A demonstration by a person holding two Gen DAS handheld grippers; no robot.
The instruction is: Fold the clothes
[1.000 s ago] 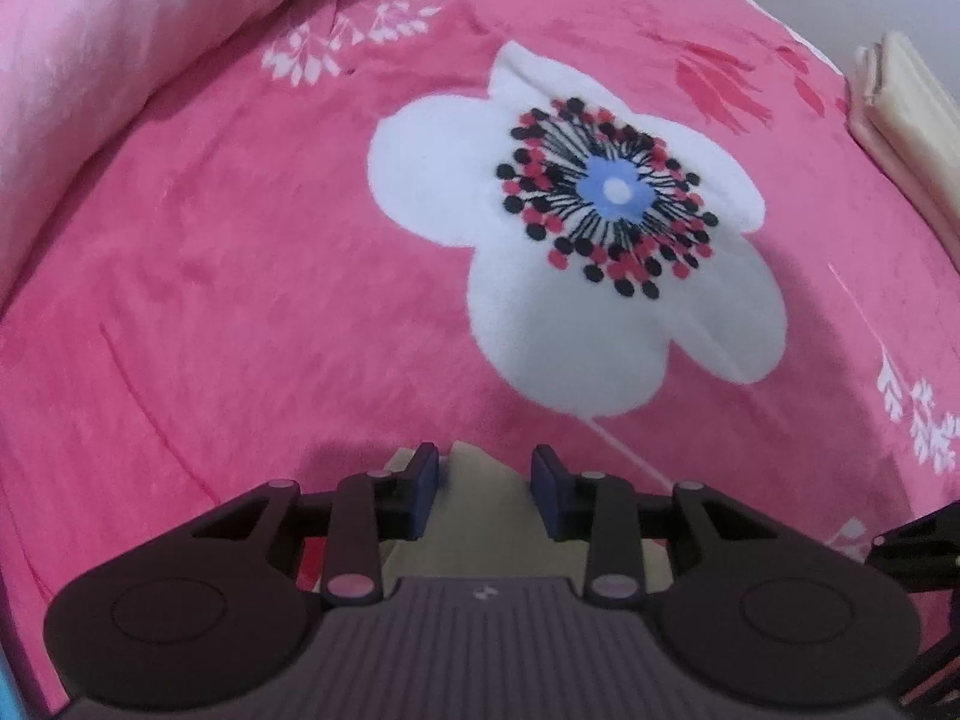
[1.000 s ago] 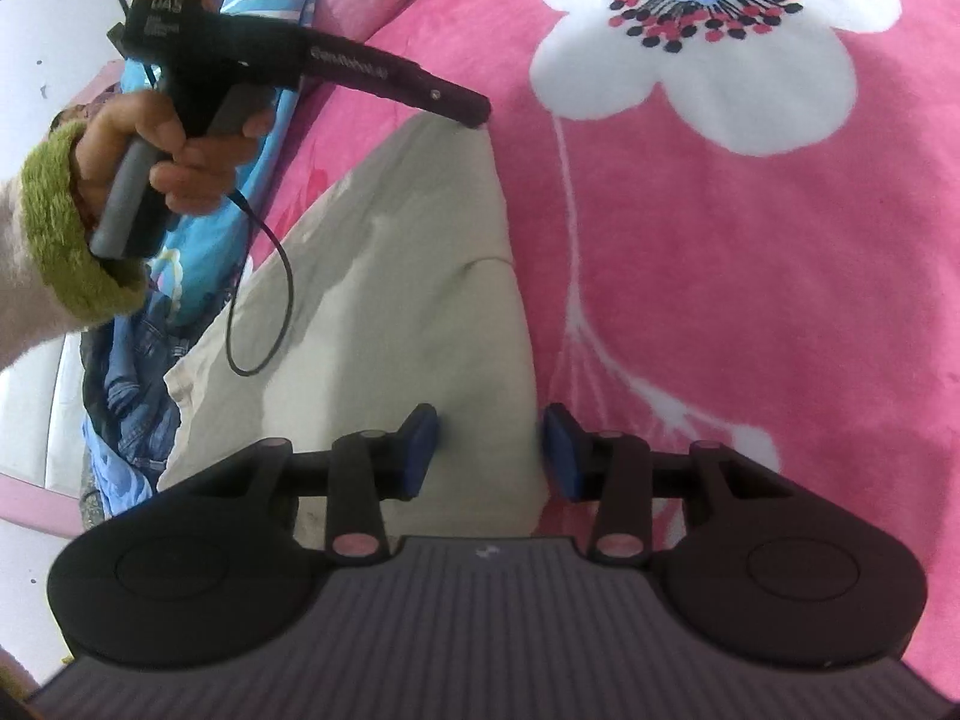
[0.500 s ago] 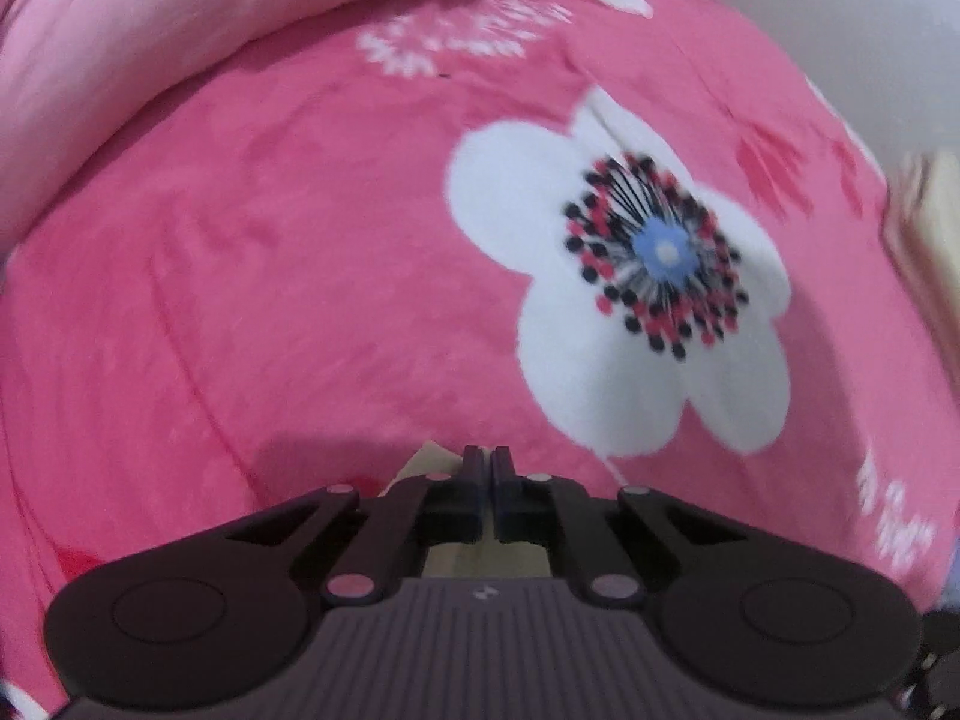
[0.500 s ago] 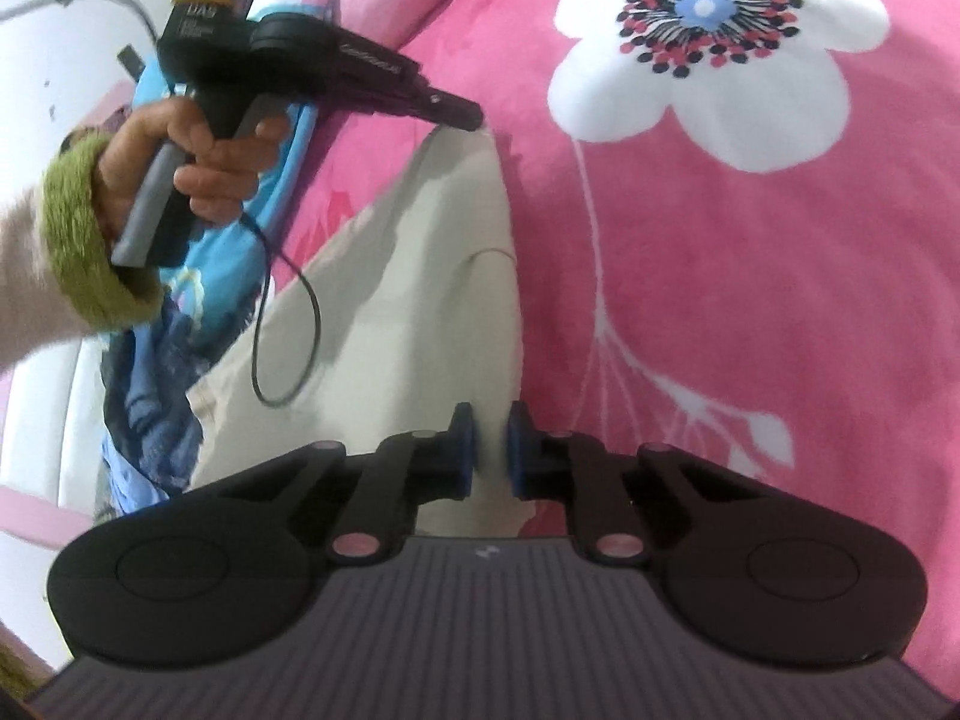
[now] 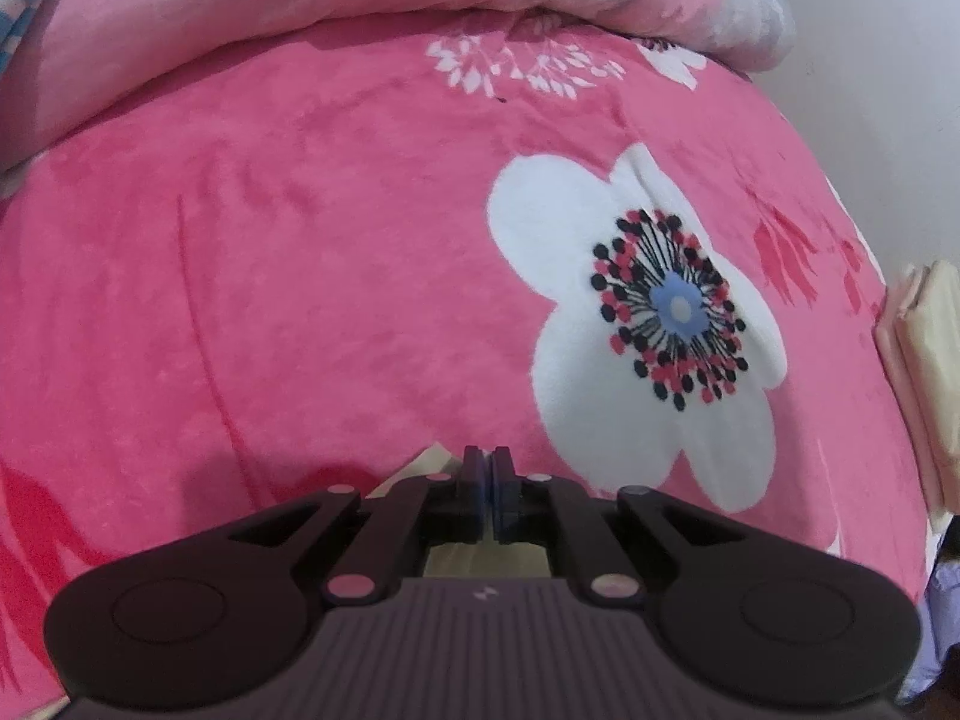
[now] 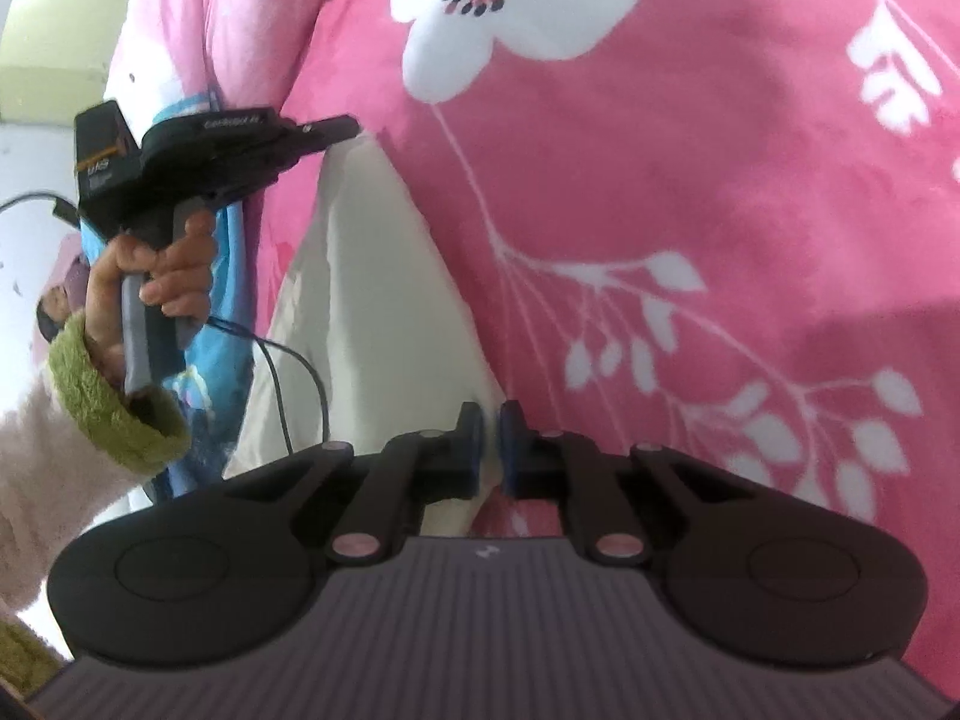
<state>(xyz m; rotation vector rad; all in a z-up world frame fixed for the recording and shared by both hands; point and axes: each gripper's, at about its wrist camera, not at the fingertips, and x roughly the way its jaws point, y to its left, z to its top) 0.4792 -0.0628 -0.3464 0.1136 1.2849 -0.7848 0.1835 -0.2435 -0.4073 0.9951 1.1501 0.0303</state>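
A beige garment (image 6: 372, 300) lies stretched over the pink flowered blanket (image 6: 690, 150). My right gripper (image 6: 489, 444) is shut on the garment's near edge, with the cloth pinched between its blue pads. In the right wrist view a hand (image 6: 162, 264) with a green cuff holds my left gripper (image 6: 345, 127), which pinches the garment's far corner. In the left wrist view my left gripper (image 5: 487, 477) is shut on that beige garment (image 5: 429, 459); only a small corner and a strip under the fingers show.
A stack of folded beige clothes (image 5: 924, 360) sits at the blanket's right edge. A rolled pink quilt (image 5: 300, 18) borders the far side. Blue patterned fabric (image 6: 204, 360) lies left of the garment, and a black cable (image 6: 300, 372) trails over it.
Both grippers went from open to shut on the beige garment. The left wrist view has swung up toward the quilt; the right wrist view has tilted and moved along the blanket.
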